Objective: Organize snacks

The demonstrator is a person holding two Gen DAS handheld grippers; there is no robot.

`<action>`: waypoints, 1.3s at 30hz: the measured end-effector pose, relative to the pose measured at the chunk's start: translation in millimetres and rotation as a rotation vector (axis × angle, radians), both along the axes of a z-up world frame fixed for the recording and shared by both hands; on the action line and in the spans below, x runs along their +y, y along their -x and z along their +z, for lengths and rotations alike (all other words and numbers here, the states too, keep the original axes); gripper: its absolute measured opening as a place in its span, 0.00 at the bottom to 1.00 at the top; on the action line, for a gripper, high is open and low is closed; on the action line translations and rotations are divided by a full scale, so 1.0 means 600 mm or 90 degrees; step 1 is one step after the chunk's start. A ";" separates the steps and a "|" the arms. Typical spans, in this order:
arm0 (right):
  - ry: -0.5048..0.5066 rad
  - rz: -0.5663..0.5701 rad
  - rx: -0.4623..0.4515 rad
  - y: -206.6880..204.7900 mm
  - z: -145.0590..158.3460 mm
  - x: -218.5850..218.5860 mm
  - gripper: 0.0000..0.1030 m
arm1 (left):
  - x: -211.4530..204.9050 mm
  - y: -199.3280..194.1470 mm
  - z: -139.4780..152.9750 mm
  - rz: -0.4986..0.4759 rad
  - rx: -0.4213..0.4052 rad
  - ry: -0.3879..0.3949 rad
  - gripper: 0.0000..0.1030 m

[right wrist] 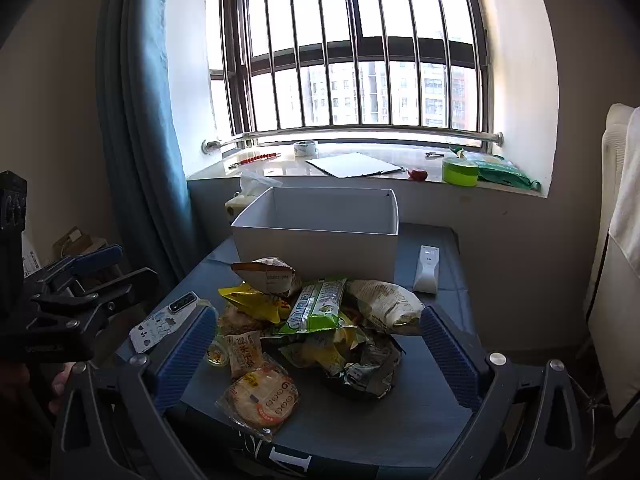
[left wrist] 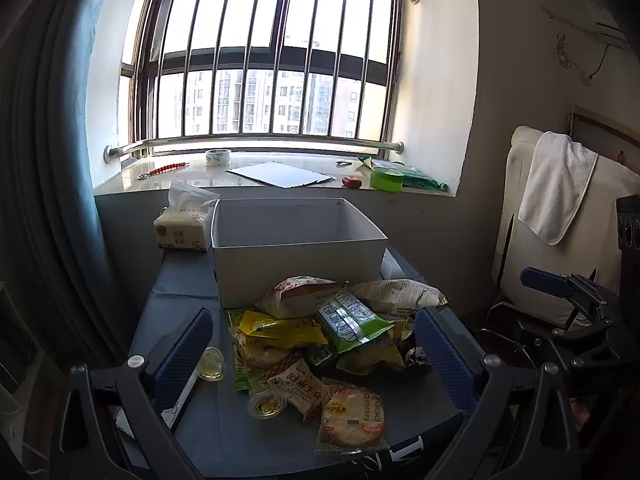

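Note:
A pile of snack packets [left wrist: 332, 332] lies on a blue-covered table [left wrist: 188, 292], also in the right wrist view [right wrist: 320, 320]. Behind it stands an open, empty white box [left wrist: 296, 248], seen too in the right wrist view [right wrist: 320, 232]. A round cracker pack [left wrist: 354, 416] lies nearest, with two small jelly cups [left wrist: 266, 404] beside it. My left gripper [left wrist: 316, 356] is open, above the near side of the pile, holding nothing. My right gripper [right wrist: 320, 356] is open, likewise over the pile, and empty.
A tissue pack [left wrist: 184, 224] stands left of the box. A phone [right wrist: 164, 320] lies at the table's left edge and a white remote [right wrist: 426, 268] right of the box. The window sill behind holds tape rolls and paper. A chair with a towel [left wrist: 556, 184] stands at the right.

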State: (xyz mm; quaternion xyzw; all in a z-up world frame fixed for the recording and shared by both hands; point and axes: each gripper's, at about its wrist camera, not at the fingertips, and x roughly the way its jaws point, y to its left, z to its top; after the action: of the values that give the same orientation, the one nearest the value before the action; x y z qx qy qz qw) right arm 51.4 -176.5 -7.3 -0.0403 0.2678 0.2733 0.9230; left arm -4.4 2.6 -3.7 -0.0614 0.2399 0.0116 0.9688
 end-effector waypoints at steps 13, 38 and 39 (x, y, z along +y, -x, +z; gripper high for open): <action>0.005 0.003 0.003 0.000 -0.001 0.004 1.00 | 0.006 0.001 -0.002 0.008 0.002 0.002 1.00; 0.003 0.002 0.007 0.000 -0.004 0.004 1.00 | 0.013 0.000 -0.009 0.013 0.011 0.004 1.00; 0.003 0.003 0.006 0.000 -0.004 0.004 1.00 | 0.013 -0.001 -0.009 0.014 0.012 0.004 1.00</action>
State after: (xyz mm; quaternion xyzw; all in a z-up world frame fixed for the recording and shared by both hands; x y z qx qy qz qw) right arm 51.1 -174.3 -9.6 -0.0419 0.2730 0.2747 0.9210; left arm -3.7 10.4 -9.2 -0.0670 0.2480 0.0218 0.9662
